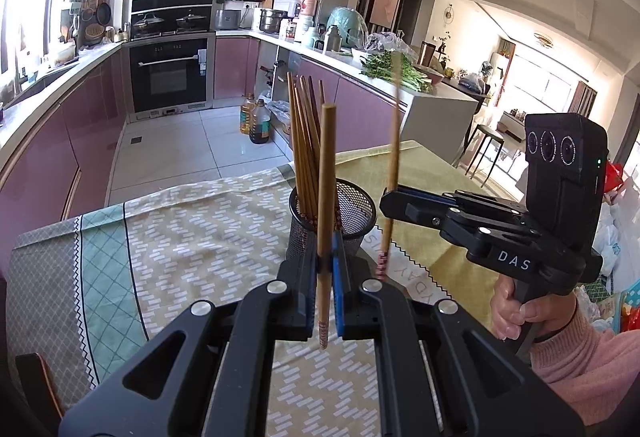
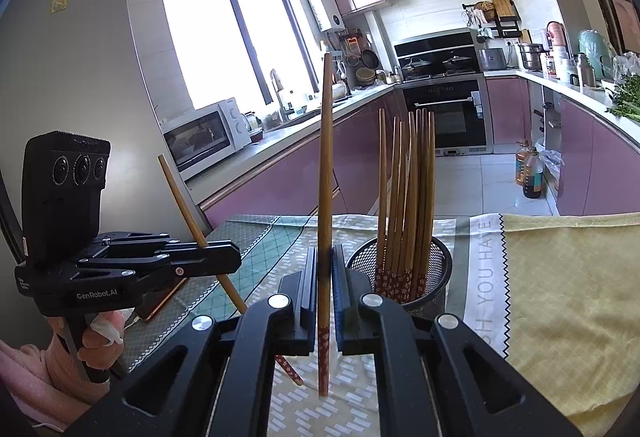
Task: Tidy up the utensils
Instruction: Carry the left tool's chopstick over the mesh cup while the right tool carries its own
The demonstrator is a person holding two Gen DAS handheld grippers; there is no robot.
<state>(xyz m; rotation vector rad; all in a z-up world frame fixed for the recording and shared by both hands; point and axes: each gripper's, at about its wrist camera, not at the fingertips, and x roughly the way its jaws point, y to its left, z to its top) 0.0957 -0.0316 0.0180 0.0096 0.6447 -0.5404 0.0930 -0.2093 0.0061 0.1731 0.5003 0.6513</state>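
You hold one chopstick in each gripper above the cloth-covered table (image 1: 180,237), both a short way from the mesh cup (image 1: 352,213) where the rest of the set stands. The left gripper (image 1: 327,269) is clamped shut on a brown chopstick (image 1: 325,197) that stands nearly upright in the jaws, patterned end down, with the cup directly beyond it, just past the fingertips. The right gripper (image 2: 325,273) is likewise pinched tight on its own chopstick (image 2: 325,165), also close to vertical, and here the cup (image 2: 436,261) sits just to the right and slightly farther off.

Judging by both views, the left gripper is the nearer to the cup's mouth, so the move ahead looks like a short carry forward over the rim, keeping the stick's long axis upright. The chopsticks already in the cup (image 2: 408,197) fan out bare tips up, patterned red ends down; they are slim, tapered and wood-toned, and crowd the cup's left side as the left wrist view shows it.
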